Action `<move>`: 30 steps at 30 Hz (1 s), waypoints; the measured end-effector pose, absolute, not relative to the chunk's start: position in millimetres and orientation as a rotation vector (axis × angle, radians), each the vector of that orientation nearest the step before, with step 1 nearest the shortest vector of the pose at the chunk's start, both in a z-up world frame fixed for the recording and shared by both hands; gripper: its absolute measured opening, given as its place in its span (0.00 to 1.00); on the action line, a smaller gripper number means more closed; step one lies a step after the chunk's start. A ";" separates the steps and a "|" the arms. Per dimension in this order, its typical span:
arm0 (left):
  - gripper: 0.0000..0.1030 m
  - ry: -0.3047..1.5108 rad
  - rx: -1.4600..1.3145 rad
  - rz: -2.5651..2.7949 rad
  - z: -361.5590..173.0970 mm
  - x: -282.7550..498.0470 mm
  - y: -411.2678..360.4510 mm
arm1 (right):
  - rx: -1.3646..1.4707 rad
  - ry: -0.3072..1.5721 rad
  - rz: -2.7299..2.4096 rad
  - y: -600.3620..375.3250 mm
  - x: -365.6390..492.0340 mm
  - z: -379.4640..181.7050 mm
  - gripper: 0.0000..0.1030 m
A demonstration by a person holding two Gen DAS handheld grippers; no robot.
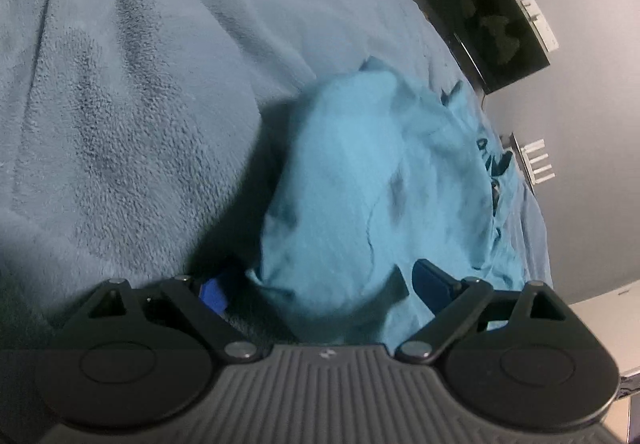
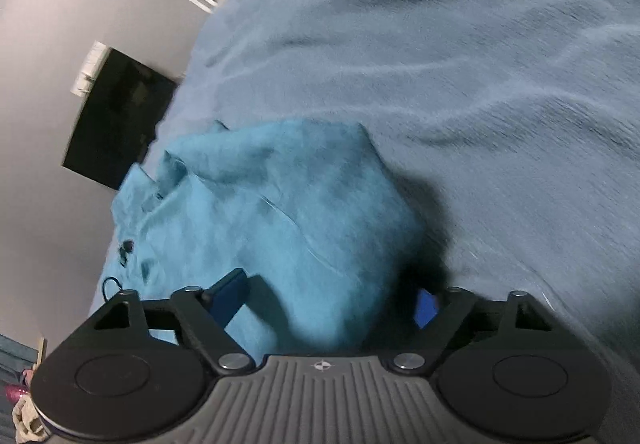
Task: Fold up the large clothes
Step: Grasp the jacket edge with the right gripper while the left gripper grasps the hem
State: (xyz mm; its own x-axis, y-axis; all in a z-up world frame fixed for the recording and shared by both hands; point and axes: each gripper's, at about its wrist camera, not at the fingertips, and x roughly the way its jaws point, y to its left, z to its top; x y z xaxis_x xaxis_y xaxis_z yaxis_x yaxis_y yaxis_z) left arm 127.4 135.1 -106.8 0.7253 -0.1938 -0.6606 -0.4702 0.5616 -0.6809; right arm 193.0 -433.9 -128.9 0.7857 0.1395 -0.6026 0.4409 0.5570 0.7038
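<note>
A turquoise shirt [image 1: 360, 180] with dark print lies bunched on a bed near its far edge; it also shows in the right wrist view [image 2: 280, 212]. My left gripper [image 1: 320, 288] is open, its blue fingers spread either side of the near hem, cloth lying between them. My right gripper [image 2: 328, 300] is also open, with the shirt's near part between its spread fingers. Neither gripper pinches the cloth. The fingertips are partly hidden by fabric and shadow.
A fluffy grey-blue blanket [image 1: 120, 104] covers the bed [image 2: 480, 84] in ridges. A dark flat screen [image 1: 488, 20] hangs on the grey wall beyond the bed edge, also in the right wrist view [image 2: 116, 116]. White objects [image 1: 536, 160] stand by the wall.
</note>
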 end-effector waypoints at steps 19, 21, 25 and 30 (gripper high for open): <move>0.14 0.607 -0.700 0.150 -31.0 84.1 131.0 | 0.883 0.599 -0.040 -411.8 109.1 -45.4 0.10; 0.14 0.623 -0.688 0.131 -18.7 72.2 137.5 | 0.869 0.627 -0.007 -407.3 91.8 -31.7 0.10; 0.14 0.665 -0.662 0.132 -0.7 52.1 152.8 | 0.809 0.702 0.039 -400.0 47.8 -9.0 0.10; 0.17 0.761 -0.645 0.145 0.8 36.6 165.3 | 0.732 0.786 0.000 -393.2 27.4 5.0 0.20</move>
